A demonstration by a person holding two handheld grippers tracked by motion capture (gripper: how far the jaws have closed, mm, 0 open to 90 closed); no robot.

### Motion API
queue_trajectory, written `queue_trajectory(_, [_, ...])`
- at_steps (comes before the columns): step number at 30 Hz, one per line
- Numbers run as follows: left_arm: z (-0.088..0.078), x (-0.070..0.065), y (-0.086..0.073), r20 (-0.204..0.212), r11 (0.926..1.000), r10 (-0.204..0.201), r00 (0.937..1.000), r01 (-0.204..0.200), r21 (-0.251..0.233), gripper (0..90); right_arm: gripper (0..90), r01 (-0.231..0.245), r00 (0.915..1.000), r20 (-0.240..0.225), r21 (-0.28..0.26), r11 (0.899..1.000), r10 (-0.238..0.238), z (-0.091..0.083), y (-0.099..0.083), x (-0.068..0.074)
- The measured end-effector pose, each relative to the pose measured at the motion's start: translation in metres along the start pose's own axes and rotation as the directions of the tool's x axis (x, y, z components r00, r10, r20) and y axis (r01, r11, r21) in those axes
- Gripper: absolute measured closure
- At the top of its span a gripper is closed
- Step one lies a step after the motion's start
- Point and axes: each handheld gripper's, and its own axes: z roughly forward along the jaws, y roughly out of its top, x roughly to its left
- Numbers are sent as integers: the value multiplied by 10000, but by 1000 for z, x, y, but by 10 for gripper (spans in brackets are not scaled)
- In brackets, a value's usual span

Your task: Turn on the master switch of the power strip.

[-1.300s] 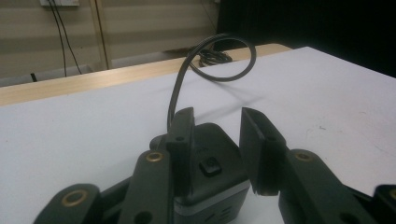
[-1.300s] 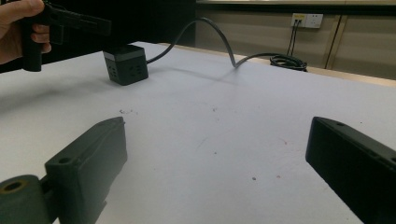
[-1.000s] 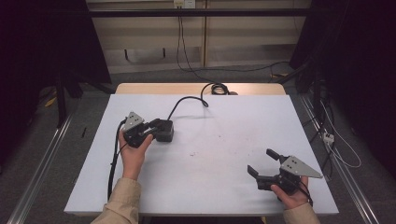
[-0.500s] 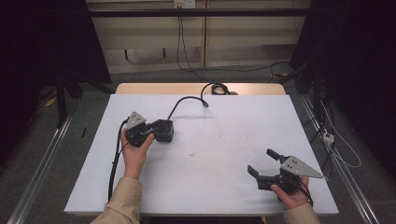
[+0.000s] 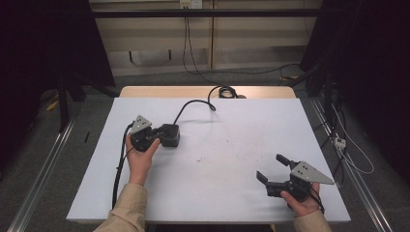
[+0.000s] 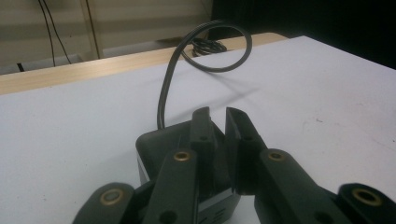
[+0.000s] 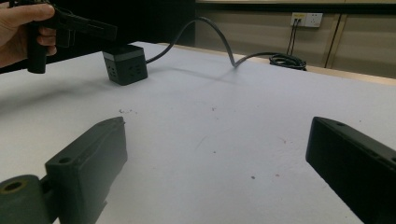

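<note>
Jaws of the left gripper (image 5: 155,137) have just been closing, nearly together above the black power cube (image 5: 169,135) without pinching it. Its own view confirms this; lower them squarely. Well apart from the cube, the right gripper (image 7: 215,154) gapes, released.

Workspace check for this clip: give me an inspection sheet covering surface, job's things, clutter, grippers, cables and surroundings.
Surface: white table top, small dark specks near its middle.
Job's things: black cube power block standing on the table's left half.
Clutter: nothing seen.
Grippers: left gripper over the block's top, jaws nearly together and just been closing, nothing between them; right gripper open, empty, near the right front corner.
Cables: block's cord arches back to a coil at the far edge.
Surroundings: wall socket, dark curtains.
</note>
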Motion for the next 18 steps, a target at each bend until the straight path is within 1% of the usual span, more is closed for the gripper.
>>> queue_trajectory(9, [-1, 1, 0, -70, 10000, 9, 10000, -9, 29, 835, 50, 11, 10000, -5, -1, 10000, -11, 0, 0, 0])
queue_trajectory(12, [-1, 1, 0, -48, 10000, 14, 10000, -13, 59, 854, 50, 12, 10000, -6, 1, 10000, -12, 0, 0, 0])
queue_trajectory(15, [0, 1, 0, -112, 10000, 10, 9999, -9, 80, 874, 50, 10, 10000, -1, -4, 10000, -10, 0, 0, 0])
queue_trajectory(16, [-1, 1, 0, -82, 10000, -71, 9999, 71, 68, 880, 50, 15, 10000, 2, -6, 10000, -15, 0, 0, 0])
queue_trajectory(17, [-1, 1, 0, -82, 10000, -71, 9999, 71, 68, 883, 50, 13, 10000, 1, -4, 10000, -13, 0, 0, 0])
queue_trajectory(18, [0, 2, 0, 3, 9999, -70, 10000, 70, 92, 885, 50, 26, 10000, -1, -5, 10000, -26, 0, 0, 0])
